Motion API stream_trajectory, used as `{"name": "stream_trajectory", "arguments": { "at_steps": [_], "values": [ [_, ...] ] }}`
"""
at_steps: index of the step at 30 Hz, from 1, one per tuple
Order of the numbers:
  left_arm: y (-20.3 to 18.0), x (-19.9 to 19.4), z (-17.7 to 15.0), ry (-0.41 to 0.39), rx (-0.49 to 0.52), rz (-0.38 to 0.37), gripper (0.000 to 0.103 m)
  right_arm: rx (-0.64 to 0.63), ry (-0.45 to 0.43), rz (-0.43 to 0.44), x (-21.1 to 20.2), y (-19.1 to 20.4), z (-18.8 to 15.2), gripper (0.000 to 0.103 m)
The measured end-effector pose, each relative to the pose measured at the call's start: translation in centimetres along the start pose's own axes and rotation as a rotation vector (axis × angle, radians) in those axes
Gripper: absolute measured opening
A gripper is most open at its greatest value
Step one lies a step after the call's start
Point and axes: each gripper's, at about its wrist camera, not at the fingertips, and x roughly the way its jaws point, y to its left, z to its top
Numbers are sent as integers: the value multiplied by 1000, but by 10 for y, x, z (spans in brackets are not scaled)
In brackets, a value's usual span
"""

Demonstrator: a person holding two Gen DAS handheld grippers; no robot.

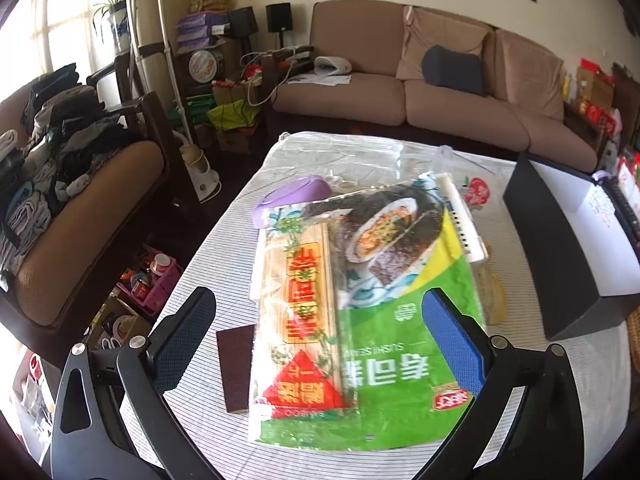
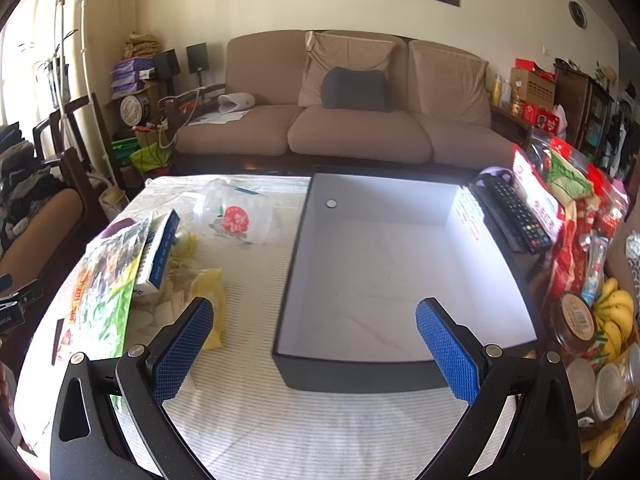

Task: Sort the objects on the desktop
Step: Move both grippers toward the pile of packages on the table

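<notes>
Left gripper [image 1: 320,340]: two blue-padded fingers [image 1: 452,344] spread wide, nothing between them but air, hovering over one green and clear plastic sushi seaweed packet with a bamboo mat inside [image 1: 340,320], centre of frame. One dark red rectangular sponge block [image 1: 236,368] lies lower left of the packet, partly under its edge. One purple oval plastic case [image 1: 288,198] sits at the packet's upper left, touching it. One white and blue flat box [image 1: 460,220] pokes out from under the packet at upper right. One yellow cloth [image 1: 494,296] shows at the packet's right edge.

Right gripper [image 2: 314,344]: two blue-padded fingers [image 2: 182,348] also wide apart, empty, lower frame. Just beyond them, one large black open box with white lining [image 2: 360,376], centre right; one small round silver disc [image 2: 331,203] on its inner far wall. One clear plastic bag with red print [image 2: 236,216] lies upper centre left on the white striped worktop [image 2: 280,420]. One black remote control [image 2: 512,216] rests along the box's right rim. One bunch of yellow bananas [image 2: 616,320] at right edge.
</notes>
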Motion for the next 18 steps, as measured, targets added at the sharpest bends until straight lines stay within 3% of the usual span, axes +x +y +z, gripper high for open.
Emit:
{"name": "stream_trajectory", "arguments": {
  "at_steps": [18],
  "values": [
    [54,26,2,0,-30,-6,103,-66,-1,121,39,95,20,103]
  ]
}}
